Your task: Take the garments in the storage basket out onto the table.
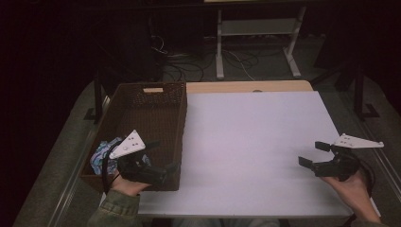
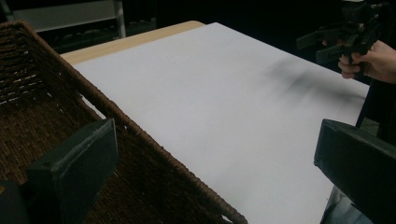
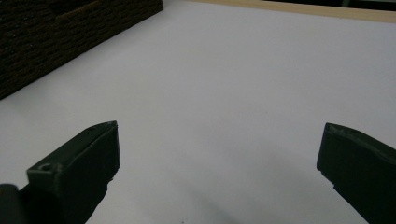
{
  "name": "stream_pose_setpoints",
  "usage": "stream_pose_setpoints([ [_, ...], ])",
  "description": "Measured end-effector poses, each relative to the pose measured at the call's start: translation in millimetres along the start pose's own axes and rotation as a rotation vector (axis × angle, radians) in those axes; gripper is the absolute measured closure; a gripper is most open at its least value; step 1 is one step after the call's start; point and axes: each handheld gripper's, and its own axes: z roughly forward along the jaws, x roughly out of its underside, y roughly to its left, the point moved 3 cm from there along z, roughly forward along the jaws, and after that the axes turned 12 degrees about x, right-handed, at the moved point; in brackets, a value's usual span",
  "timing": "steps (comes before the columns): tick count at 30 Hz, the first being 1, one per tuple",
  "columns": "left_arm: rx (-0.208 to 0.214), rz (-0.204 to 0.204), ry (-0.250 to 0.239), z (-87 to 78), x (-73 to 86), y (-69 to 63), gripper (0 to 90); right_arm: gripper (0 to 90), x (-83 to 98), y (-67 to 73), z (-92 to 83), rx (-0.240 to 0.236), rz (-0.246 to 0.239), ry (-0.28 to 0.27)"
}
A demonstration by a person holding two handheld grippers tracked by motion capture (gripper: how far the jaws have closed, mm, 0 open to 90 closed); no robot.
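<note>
**Holding both grippers open at the near edge, basket on the left**

Watching from the high view, I am seeing the left gripper (image 1: 172, 168) hovering over the near right corner of the brown wicker basket (image 1: 142, 101), which is sitting on the left part of the white surface (image 1: 255, 127). Its fingers (image 2: 74, 163) are standing wide apart with nothing between them; in the left gripper view one finger is lying inside the basket and the other beyond its right wall, so the rim is passing between them untouched.

A patterned blue and white cloth (image 1: 101, 151) is lying in the near left corner of the basket, just beside the left gripper and partly hidden under its grey plate. I cannot tell whether the gripper is touching it.

The right gripper (image 1: 314, 154) is hanging above the near right part of the surface, well apart from the basket. Its fingers (image 3: 81, 163) are also standing apart and gripping nothing, with bare white surface showing between them.
</note>
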Motion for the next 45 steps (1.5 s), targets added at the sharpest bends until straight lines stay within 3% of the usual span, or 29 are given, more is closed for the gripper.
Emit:
stream_pose_setpoints([
  [8, -0.005, 0.027, 0.027, -5.6, -8.6, -1.6, 0.0, 0.0, 0.7, -2.3, -2.0, 0.029, 0.006, -0.033],
  [15, -0.022, 0.034, 0.032, -24.9, -20.6, 4.5, 0.0, 0.0, 2.6, -0.5, 2.4, 0.031, -0.009, -0.015],
  [24, -0.05, 0.051, 0.073, -41.2, -32.4, 9.8, 0.0, 0.0, 3.2, 0.0, 4.3, 0.032, -0.015, -0.005],
  [45, -0.086, 0.045, 0.054, -72.7, -42.8, 21.6, 0.0, 0.0, 4.4, 3.1, 6.9, 0.02, -0.033, 0.011],
])
